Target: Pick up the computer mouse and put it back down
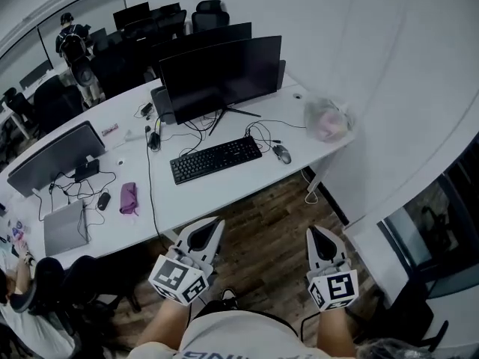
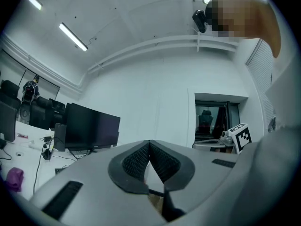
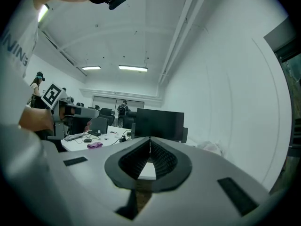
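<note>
Nearest to us, our forearms reach forward and hold both tools low over the wooden plank floor point(image 1: 263, 239), short of the desk's front edge. Our left gripper point(image 1: 217, 223) points level towards the desk, angled a little to the right; its ribbed black rubber pads point(image 2: 136, 161) meet at the tips with nothing between them. Our right gripper point(image 1: 318, 231) points ahead and dips slightly, and its pads point(image 3: 162, 159) are likewise pressed tip to tip and empty. Each has a smooth grey shell that tapers to a point, with a cube of black-and-white square markers at the rear. The computer mouse point(image 1: 281, 153), small, rounded and dark with a thin cord, lies on the smooth white desk point(image 1: 247, 184) just right of the flat black keyboard point(image 1: 215, 159), well apart from both grippers. Behind the keyboard a wide dark monitor point(image 1: 221, 77) stands on a thin-legged stand. A crumpled clear plastic bag point(image 1: 326, 118) sits at the desk's right end.
</note>
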Motion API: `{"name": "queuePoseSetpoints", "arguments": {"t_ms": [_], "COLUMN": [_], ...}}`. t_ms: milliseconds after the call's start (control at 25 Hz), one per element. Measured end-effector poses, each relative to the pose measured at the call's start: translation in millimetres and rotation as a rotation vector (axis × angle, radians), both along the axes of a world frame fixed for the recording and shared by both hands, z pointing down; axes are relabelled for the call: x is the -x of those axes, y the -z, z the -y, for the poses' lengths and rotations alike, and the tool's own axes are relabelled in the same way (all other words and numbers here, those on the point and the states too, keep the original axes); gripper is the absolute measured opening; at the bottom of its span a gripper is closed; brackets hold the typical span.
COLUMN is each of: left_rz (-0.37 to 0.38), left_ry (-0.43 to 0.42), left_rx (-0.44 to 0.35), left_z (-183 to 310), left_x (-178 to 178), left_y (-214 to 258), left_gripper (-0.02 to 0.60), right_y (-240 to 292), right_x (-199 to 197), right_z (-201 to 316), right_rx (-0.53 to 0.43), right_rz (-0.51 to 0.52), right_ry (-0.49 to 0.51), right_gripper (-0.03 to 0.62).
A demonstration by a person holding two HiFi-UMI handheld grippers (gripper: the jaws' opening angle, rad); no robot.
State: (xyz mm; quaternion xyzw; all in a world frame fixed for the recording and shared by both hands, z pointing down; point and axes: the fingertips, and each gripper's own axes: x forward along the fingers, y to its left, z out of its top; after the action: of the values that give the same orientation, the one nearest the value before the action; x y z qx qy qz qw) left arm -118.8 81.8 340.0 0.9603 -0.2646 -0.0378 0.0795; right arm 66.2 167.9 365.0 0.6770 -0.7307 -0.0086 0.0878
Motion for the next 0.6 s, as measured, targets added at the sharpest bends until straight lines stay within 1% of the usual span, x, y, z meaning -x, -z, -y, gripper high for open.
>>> {"name": "queuePoseSetpoints", "arguments": {"t_ms": [240,440,600], "left_rz": [-0.018,-0.052,-0.046], "left_ry": [0.016,0.012,0.029], "left_rx": [0.020,0.033,0.050], "left_z": [48,66,80], "left_x": [22,23,25], "left_y": [-11,-11,-18], "left_gripper": [0.008,0.008,0.008], "right_y": [-9,-6,-10], "right_x": [19,24,24], "right_z": [50,69,88], "right_rx": [0.040,0.058,0.060], "right_rz": [-0.015,-0.045,-0.028], "right_ry": [0.026,0.035,0.051], "right_gripper": [0.020,0.020,0.020]}}
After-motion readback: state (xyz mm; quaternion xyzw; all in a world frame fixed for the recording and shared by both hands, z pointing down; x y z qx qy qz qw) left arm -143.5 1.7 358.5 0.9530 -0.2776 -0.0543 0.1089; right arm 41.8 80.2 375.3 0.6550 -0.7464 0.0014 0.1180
